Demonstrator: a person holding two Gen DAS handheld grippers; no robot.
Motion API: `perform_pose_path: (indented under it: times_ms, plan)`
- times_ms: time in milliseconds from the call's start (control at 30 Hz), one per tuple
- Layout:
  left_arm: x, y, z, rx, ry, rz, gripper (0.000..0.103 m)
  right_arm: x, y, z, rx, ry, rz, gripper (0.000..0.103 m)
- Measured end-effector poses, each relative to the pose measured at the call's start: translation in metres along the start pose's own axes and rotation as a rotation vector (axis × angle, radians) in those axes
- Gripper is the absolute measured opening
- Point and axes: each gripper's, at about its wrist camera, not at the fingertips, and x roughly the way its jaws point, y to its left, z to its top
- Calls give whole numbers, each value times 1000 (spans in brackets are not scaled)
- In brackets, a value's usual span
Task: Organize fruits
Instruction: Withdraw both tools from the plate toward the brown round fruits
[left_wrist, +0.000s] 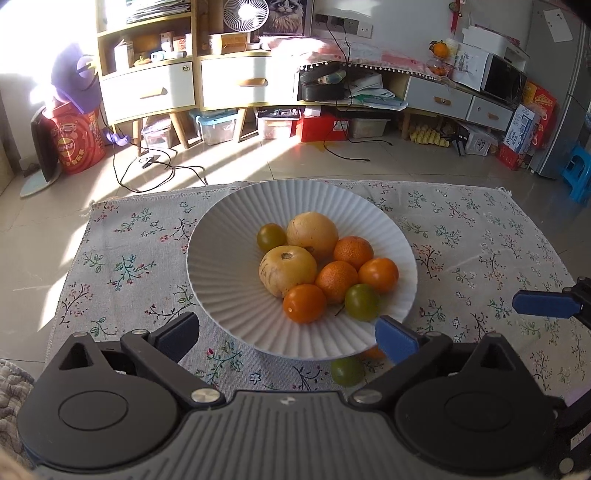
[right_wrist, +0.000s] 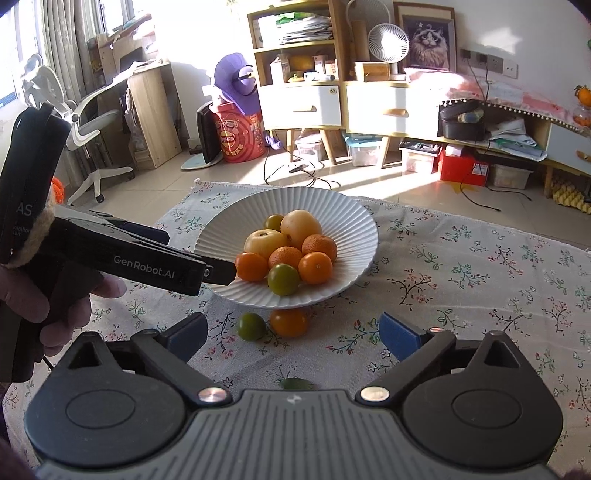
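Left gripper (left_wrist: 288, 334) is spread wide, nothing between its blue pads, hanging over the near rim of the plate (left_wrist: 221, 273). From the right wrist view, that same left gripper (right_wrist: 221, 271) comes in from the left side, gripped by a hand (right_wrist: 48, 299), with its tip at the plate's left edge beside an orange fruit. Right gripper (right_wrist: 291, 338) is just as wide, jaws empty, aimed down at the cloth (right_wrist: 461, 266) in front of the plate.

On the cloth, between the right gripper's pads and just short of the plate, sit two loose fruits side by side: a green fruit (right_wrist: 251, 326) on the left and an orange fruit (right_wrist: 289, 322) on the right, partly tucked under the plate's rim. Closer in, a leaf (right_wrist: 295, 384) lies on the cloth.

In the ribbed white plate, the pile is clustered at the middle: two yellow fruits (left_wrist: 288, 271) at the back and left, four orange ones (left_wrist: 304, 302) around the front and right, and two green ones (left_wrist: 362, 301), one at the front, one at the back left.
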Motion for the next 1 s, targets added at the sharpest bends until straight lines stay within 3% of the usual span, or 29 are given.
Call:
perform_pose_path:
  times_ms: [667, 1000]
  plan:
    - [-13, -10, -60, 0, 61, -13, 101, -15, -5, -27, -33, 12, -32, 102]
    - [-21, -17, -81, 50, 45, -20, 101, -21, -6, -48, -38, 35, -26, 102]
